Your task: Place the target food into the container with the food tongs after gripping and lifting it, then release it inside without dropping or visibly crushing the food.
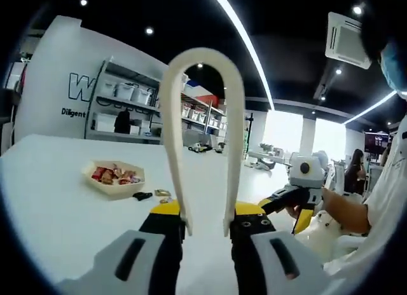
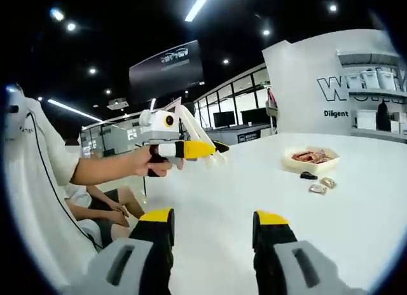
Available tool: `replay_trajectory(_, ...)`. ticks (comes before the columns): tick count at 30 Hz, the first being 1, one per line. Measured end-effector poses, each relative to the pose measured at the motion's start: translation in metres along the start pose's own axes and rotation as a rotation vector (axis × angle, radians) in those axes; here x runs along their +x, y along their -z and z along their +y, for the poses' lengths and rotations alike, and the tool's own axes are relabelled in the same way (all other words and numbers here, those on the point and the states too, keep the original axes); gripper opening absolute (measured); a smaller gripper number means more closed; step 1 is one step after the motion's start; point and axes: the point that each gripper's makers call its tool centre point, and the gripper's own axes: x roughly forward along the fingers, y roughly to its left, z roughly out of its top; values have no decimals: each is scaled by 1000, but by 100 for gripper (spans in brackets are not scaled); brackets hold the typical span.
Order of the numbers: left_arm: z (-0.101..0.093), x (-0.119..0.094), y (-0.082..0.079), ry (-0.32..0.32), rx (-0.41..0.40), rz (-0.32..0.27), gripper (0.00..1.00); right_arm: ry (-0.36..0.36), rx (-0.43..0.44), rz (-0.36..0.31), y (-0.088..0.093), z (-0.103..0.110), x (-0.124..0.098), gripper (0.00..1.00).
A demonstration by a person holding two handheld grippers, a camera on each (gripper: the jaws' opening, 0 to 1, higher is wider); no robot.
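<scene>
Left gripper (image 1: 206,228): its jaws are clamped on the two arms of the tongs, which rise upright between the yellow-tipped jaws in the left gripper view. In the right gripper view the same gripper (image 2: 213,150) comes in from the left, gripped by a person's hand (image 2: 152,163), raised above the bench with the tongs (image 2: 191,126) in its jaws.
Tongs (image 1: 203,136): cream-white, a U-shaped bend at the top, the two arms close together at the jaws.
Right gripper (image 2: 213,225): jaws apart with nothing between them, held over the bare bench. In the left gripper view it (image 1: 280,203) appears at the right, held by a person's hand (image 1: 299,209).
Bench (image 1: 57,206): white and broad.
Container (image 1: 114,177): a shallow cream tray on the bench, far left of the tongs; it holds red and brown wrapped food (image 1: 113,175). In the right gripper view the tray (image 2: 310,160) sits at the far right.
Loose items: a small dark piece (image 1: 142,196) and a small shiny wrapped piece (image 1: 162,193) lie on the bench just beside the tray; the right gripper view shows two shiny pieces (image 2: 323,185) near the dark one (image 2: 308,176).
Background: shelves (image 1: 127,107) with boxes against a white wall.
</scene>
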Motion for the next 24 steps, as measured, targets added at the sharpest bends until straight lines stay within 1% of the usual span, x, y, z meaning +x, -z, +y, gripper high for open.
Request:
replay_trajectory(1,4,2,-1,-4,-10,-1,26,6,-4,8,2,-1,0,48)
replay_trajectory(2,7,2,-1,-14,-9,-1,26,8,-5,-2,2,-1,-1,48)
replay_trajectory(3,13,4,-1,-37,3,4,26,14,1,-20,1,-2,-2,49)
replay_trajectory(4,14,5,-1,-39,6,6,26,14,6,-29,0,-3,-3,50)
replay_trajectory(6,26,11,1,-53,-7,16,26,23,28,-53,-1,-5,-6,51)
replay_trajectory(9,34,17,3,-71,-5,26,26,126,7,-89,-3,-24,-15,59)
replay_trajectory(11,41,22,3,-82,-26,17,26,153,17,-112,-4,-30,-20,64)
replay_trajectory(13,46,29,2,-80,-48,10,26,168,41,-143,-6,-36,-29,64)
replay_trajectory(15,51,36,5,-94,-44,23,26,184,56,-165,-7,-40,-36,63)
replay_trajectory(17,56,47,9,-95,-51,29,26,185,61,-167,-6,-42,-40,61)
replay_trajectory(18,57,51,11,-95,-55,34,26,201,65,-175,-6,-45,-45,60)
replay_trajectory(20,60,61,17,-100,-42,54,26,209,71,-180,-4,-46,-48,60)
replay_trajectory(22,60,72,22,-83,-82,58,26,214,83,-183,-2,-48,-51,59)
replay_trajectory(24,62,83,24,-90,-67,57,26,220,91,-187,0,-49,-53,59)
